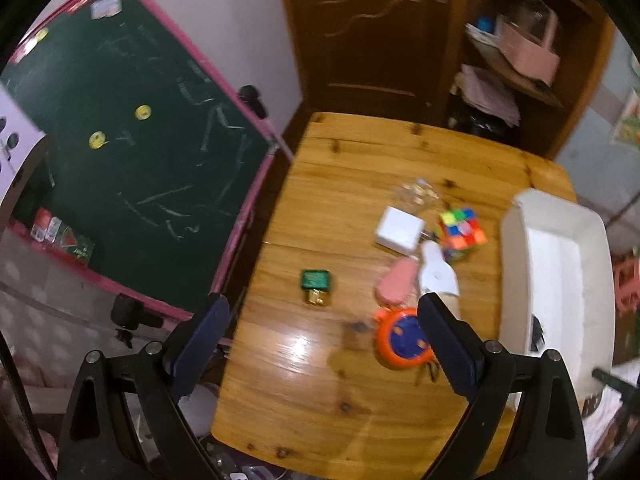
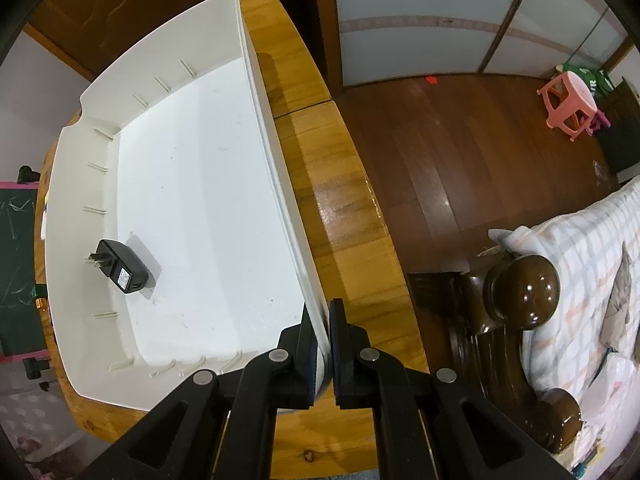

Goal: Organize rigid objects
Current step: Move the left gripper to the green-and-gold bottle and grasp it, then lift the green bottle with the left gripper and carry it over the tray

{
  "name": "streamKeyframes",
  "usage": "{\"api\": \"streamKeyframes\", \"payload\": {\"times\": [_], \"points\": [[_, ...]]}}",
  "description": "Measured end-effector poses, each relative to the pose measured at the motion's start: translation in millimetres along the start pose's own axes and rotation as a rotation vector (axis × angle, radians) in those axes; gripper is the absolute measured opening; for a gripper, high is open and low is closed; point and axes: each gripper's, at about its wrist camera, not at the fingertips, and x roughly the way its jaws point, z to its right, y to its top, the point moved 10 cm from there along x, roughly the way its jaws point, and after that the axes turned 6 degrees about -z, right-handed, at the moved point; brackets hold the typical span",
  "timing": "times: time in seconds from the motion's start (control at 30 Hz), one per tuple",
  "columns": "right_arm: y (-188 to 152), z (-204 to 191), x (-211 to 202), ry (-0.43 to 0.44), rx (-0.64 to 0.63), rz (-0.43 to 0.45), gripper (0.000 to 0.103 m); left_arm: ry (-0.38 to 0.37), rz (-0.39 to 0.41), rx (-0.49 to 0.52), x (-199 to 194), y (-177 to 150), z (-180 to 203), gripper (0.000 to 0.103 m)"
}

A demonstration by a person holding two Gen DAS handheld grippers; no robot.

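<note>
Bin duty falls to my right gripper [image 2: 325,354]: its fingers [image 2: 306,360] are pinched nearly together on the near wall of the white bin [image 2: 264,128], one pad inside and one outside, pointing straight down. I judge that grip is there to steady the bin on the desk [image 2: 344,216] while things get dropped in, since it sits close to the desk's edge and could slide. One black charger [image 2: 122,268] already lies on the bin floor, near the far wall.

My left gripper [image 1: 324,344] hangs above the desk with its fingers [image 1: 450,348] spread wide and nothing between them, tilted down toward the loose pile. That pile sits just beside the bin: an orange and blue round toy [image 1: 402,338] nearest me, a pink oval piece [image 1: 396,284], a white bottle-shaped piece [image 1: 438,270], a white cube [image 1: 400,229], a colour cube [image 1: 462,230] and something clear [image 1: 416,192] behind them. A green and gold box [image 1: 317,286] lies apart to the left. Open fingers suit the next pick; the round toy looks closest, though its width may demand a careful bite.
</note>
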Motion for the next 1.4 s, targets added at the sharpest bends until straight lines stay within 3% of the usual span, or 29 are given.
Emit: {"api": "streamKeyframes", "payload": {"times": [0.2, 0.53, 0.8, 0.93, 1.13, 1.37, 1.4], "points": [[-2, 0, 1, -0.022, 0.011, -0.006, 0.006, -0.004, -0.025, -0.029, 26, 13, -24, 0.096], [-2, 1, 1, -0.074, 0.032, -0.008, 0.008, -0.040, -0.118, 0.019, 100, 14, -22, 0.096], [-2, 2, 1, -0.096, 0.064, -0.017, 0.010, -0.108, -0.212, 0.003, 166, 3, -17, 0.096], [-2, 2, 0, -0.107, 0.082, -0.023, 0.011, -0.097, -0.264, -0.023, 194, -9, -20, 0.094], [-1, 3, 1, -0.113, 0.100, -0.031, 0.011, -0.099, -0.308, -0.058, 214, -17, -24, 0.085], [-2, 3, 1, -0.123, 0.113, -0.036, 0.012, -0.159, -0.324, -0.078, 218, -19, -16, 0.044], [-2, 4, 1, -0.122, 0.116, -0.035, 0.012, -0.142, -0.324, -0.071, 218, -20, -16, 0.043]]}}
